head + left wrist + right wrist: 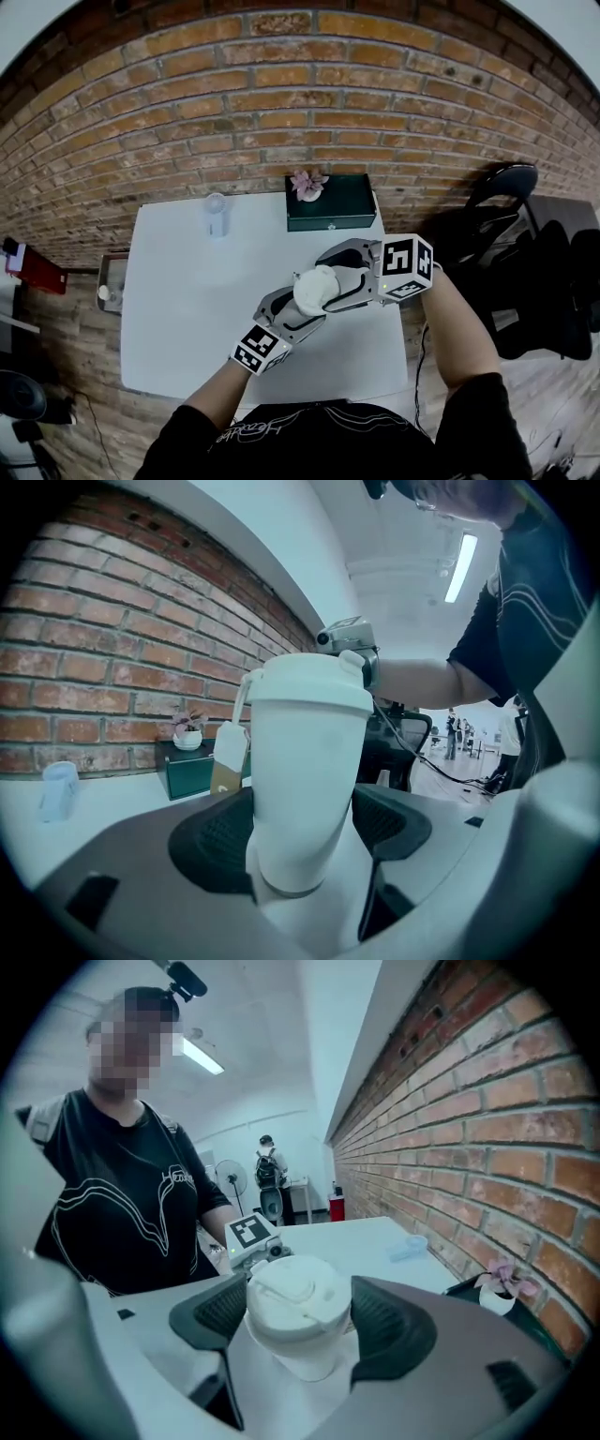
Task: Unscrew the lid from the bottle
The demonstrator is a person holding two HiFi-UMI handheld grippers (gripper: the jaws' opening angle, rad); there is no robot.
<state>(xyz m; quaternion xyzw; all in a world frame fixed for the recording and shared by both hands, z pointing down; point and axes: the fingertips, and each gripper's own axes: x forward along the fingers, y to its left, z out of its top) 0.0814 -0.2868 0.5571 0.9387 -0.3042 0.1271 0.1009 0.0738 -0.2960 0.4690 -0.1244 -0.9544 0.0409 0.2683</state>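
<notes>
**Fingers on both ends of the bottle, set for the twist**

Fingers (211,841) of my left gripper (300,829) are clamped on the lower body of the white bottle (305,761), with a dark pad pressing each side. I hold it low so the top is free. The right gripper (302,1318) comes in from the other end, and its pads (394,1321) are closed across the wide white lid (295,1288), one on each flank. That pairing makes sense to me: one hand anchors, the other turns. The lid looks fully seated, so I judge the unscrewing has barely begun or not begun at all.

A paper tag (228,752) dangles off the bottle's side, clear of both grips.

From the head view I have the bottle lifted off the white table (187,309), tilted between the two grippers, which gives my wrist room to rotate. Farther back, a pale cup (217,214) and a dark green box (333,202) with a small pink flower pot (307,185) sit near the brick wall (281,94), well apart from the work.
</notes>
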